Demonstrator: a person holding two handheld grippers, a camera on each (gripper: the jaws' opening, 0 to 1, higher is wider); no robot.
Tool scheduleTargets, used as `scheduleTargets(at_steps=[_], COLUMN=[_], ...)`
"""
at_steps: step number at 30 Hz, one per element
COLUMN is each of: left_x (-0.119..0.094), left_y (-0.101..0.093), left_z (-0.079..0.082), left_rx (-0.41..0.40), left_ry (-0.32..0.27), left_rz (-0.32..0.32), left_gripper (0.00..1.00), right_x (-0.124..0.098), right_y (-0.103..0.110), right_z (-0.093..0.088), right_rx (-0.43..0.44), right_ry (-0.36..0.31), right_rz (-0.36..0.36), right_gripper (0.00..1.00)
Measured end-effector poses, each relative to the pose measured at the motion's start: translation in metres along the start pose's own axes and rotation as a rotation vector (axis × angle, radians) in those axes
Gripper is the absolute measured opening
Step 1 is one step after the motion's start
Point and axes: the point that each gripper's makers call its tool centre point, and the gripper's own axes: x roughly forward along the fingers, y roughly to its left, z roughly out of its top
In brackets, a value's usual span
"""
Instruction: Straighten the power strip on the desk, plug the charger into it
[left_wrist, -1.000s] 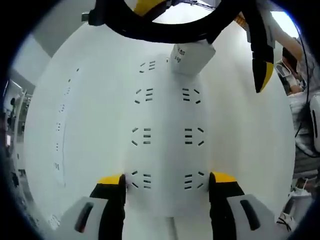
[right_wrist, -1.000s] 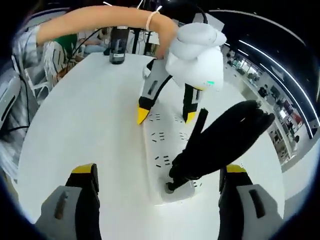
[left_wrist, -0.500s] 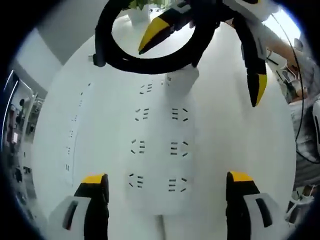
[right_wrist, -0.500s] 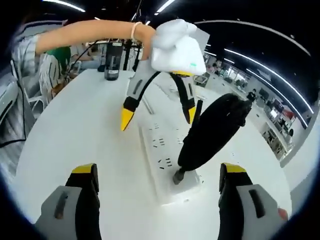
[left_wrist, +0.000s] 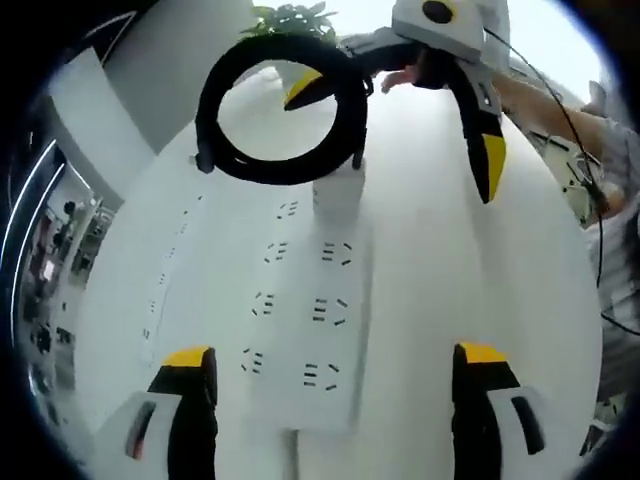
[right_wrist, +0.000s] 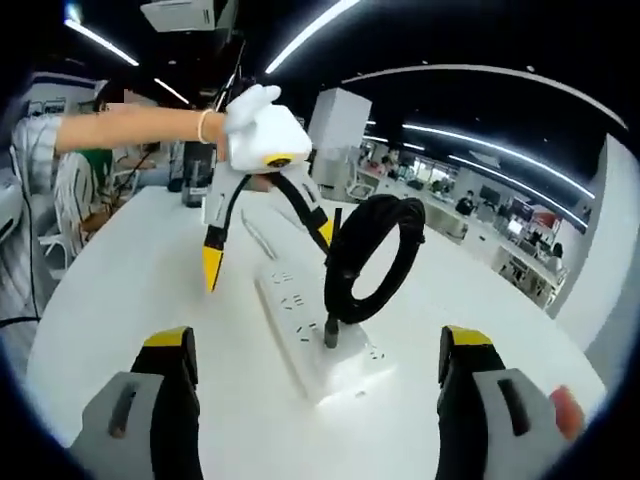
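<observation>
Left gripper view: the left gripper (left_wrist: 330, 375) gapes wide above the power strip (left_wrist: 305, 320) lying on the desk (left_wrist: 480, 290), coiled cable (left_wrist: 280, 115) at its far end. Right gripper view: the right gripper (right_wrist: 315, 375) spreads wide, holding nothing; the power strip (right_wrist: 315, 335) lies between its jaws.

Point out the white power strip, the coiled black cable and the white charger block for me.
White rectangular power strip (left_wrist: 300, 330): left gripper view, its socket face.
Coiled black cable (right_wrist: 400, 250): right gripper view, right side of the loop.
White charger block (left_wrist: 337, 190): left gripper view, its front side.
</observation>
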Motion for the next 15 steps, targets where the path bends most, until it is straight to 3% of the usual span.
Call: scheduleTargets(at_steps=[5,7,11,15], left_x=[-0.003,-0.005,-0.012,-0.018], left_y=[-0.003,-0.008,-0.016,-0.018], left_z=[0.011,0.022,0.039,0.042], left_rx=[-0.008,-0.007,-0.061,-0.098], left_ry=[-0.101,-0.187,-0.327,-0.383], left_rz=[0.046,0.047,0.042,0.093], left_gripper=[0.99,0.99,0.99,0.99], right_x=[-0.006,-0.007,-0.009,-0.014], right_y=[0.001,0.006,0.007,0.001], right_z=[-0.01,-0.016,-0.019,-0.01], right_rx=[0.078,0.113,0.142,0.164], right_ry=[0.0,0.006,-0.036,-0.101], right_rz=[-0.015,0.002,-0.018,-0.072], right_gripper=[1.0,1.0,1.0,1.0])
